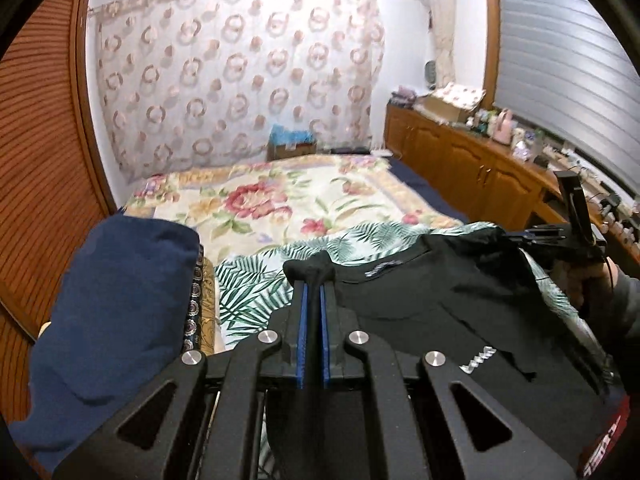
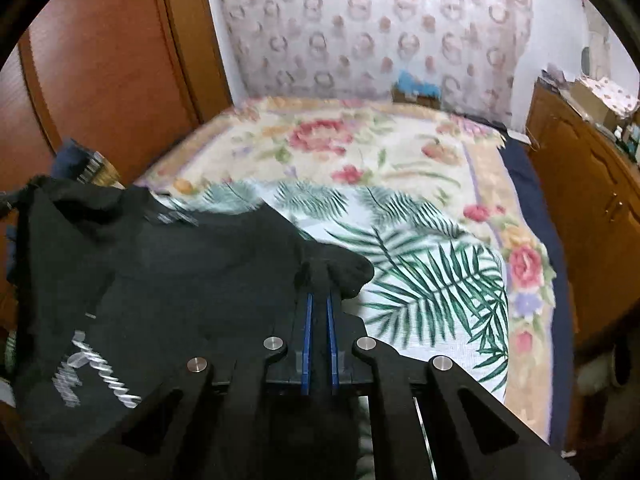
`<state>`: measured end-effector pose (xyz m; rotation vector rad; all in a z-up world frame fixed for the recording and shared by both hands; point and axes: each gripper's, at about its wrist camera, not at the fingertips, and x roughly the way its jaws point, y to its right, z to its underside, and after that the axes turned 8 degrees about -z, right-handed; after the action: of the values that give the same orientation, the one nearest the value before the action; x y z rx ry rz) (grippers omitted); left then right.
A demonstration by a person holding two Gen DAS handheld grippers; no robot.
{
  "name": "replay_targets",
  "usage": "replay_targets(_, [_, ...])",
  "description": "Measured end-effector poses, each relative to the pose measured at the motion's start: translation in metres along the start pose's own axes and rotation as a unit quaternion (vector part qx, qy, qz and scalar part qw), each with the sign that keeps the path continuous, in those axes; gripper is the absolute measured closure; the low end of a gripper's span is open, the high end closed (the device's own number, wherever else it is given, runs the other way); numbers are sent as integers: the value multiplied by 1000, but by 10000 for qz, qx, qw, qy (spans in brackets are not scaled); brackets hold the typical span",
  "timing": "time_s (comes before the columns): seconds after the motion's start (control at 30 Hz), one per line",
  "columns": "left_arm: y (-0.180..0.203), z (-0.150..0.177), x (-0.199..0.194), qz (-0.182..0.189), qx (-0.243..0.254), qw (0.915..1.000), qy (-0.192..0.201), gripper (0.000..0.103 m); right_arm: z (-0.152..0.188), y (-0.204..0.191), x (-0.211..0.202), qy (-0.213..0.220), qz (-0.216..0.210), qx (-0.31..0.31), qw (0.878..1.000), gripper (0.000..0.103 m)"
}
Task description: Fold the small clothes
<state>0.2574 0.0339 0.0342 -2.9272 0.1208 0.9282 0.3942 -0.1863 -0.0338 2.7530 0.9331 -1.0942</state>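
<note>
my left gripper point(image 1: 313, 280) and right gripper point(image 2: 319, 280) are both clamped on bunched corners of the black garment point(image 1: 432, 300), held above the bed point(image 2: 360, 152); its silver lettering is too blurred to read. soft knit sags over the palm-leaf sheet point(image 2: 432, 276); beyond the garment, open floral blanket point(image 1: 280, 200)

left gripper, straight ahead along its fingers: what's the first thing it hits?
Beyond the black garment bunched in the shut left gripper, probably the palm-leaf cloth on the bed, then the floral bedspread. Depth is unclear.
</note>
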Motion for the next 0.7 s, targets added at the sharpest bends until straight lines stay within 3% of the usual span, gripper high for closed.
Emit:
replay_targets(0.27, [5,29,-67,202,-136,9991,360,96,32,-48,-87,577,-144,-320,9977,97])
replay_targets(0.5, [9,93,-105,290,-273,9988,272,96,109,-81,-139,633,-189,-452,9968,97])
replay_targets(0.7, [1,135,-149,151,-458,9983,338,96,173,-100,-179,587,-131,-390,9974,97])
